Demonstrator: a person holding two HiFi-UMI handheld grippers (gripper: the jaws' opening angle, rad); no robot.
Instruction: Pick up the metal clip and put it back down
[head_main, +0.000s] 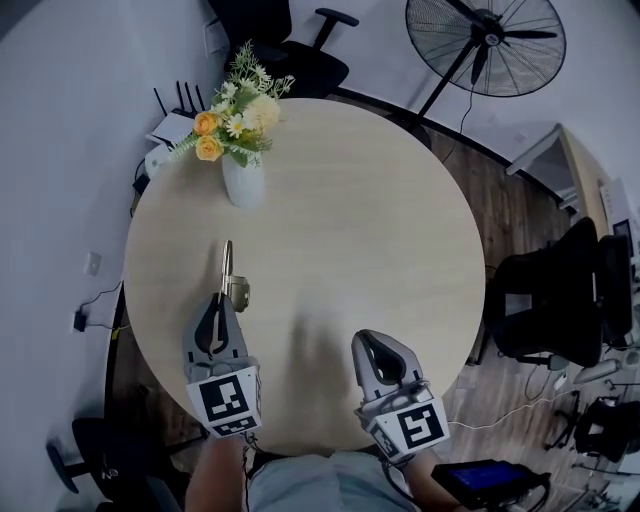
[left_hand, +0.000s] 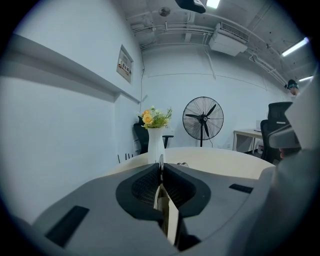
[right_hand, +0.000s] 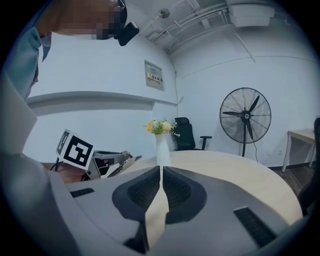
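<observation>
Left tongs (head_main: 220, 305), nearly level, pinch metal clip (head_main: 227, 265), apparently airborne; right tongs (head_main: 368, 342) pressed together.

The clip (head_main: 227, 262) in the left gripper (head_main: 222, 300) is thin bright metal; gripper shells are matt grey plastic with ribbed black pads (left_hand: 145, 189); table (head_main: 360, 220) beneath is matt pale wood.

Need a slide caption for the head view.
Left gripper holds the metal clip over the round table; right gripper shut and empty, flower vase beyond.

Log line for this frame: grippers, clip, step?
left gripper: shut on metal clip | metal clip: juts past jaws, over table | right gripper: shut, empty | step: put-down pending
</observation>
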